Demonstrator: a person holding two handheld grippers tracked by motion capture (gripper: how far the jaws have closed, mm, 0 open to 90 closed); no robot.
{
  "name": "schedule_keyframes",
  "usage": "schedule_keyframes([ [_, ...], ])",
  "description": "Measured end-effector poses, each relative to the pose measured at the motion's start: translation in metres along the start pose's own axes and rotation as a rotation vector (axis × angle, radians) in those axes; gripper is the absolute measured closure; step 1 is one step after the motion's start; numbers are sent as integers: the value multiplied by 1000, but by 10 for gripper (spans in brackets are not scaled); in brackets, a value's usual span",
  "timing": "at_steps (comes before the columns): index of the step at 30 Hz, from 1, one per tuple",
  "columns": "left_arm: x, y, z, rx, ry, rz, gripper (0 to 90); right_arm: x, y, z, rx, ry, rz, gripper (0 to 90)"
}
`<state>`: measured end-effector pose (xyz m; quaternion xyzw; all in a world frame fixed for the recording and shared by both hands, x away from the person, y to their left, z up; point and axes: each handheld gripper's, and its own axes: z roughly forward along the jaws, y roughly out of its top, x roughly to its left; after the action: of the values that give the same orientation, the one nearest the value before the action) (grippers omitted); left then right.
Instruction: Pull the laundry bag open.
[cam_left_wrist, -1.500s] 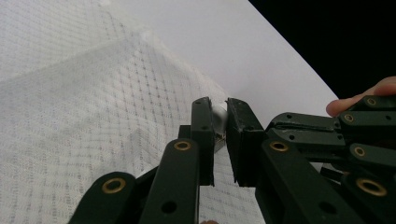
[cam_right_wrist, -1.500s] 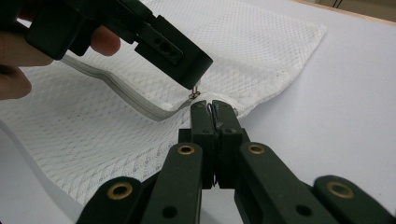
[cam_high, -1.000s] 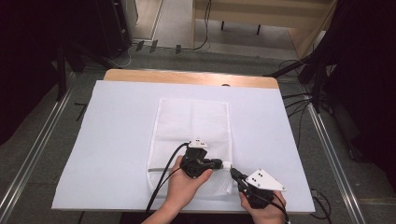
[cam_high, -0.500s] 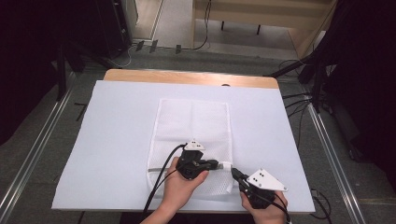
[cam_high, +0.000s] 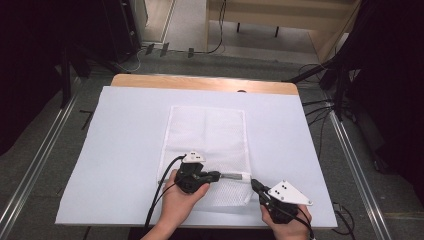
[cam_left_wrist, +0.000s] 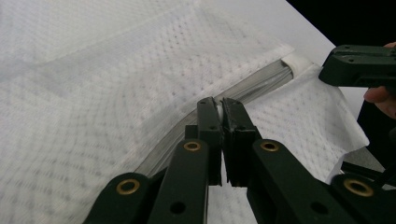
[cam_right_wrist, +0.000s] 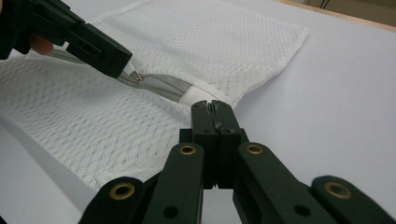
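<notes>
A white mesh bag is lying flat in the middle of the counter, which is covered by a white sheet, its grey zipper running across near the end closest to the person. The left gripper is resting on the bag with its jaws pressed together, pinching the small white zipper pull. The right gripper is lying just beside the bag's near right corner, by the zipper's white end; its jaws are pressed together, and whether they are pinching the fabric edge is impossible to tell. Black cables are trailing off the near edge. Nothing is standing between the grippers and the bag.
</notes>
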<state>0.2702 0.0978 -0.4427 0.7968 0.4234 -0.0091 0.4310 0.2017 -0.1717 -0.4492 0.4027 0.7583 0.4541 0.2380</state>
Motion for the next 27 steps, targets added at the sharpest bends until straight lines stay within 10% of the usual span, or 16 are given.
schedule_keyframes([
  [27, 70, -46, -72, -16, 118, -100, 877, -1, 0, -3, 1, -16, -1, 900],
])
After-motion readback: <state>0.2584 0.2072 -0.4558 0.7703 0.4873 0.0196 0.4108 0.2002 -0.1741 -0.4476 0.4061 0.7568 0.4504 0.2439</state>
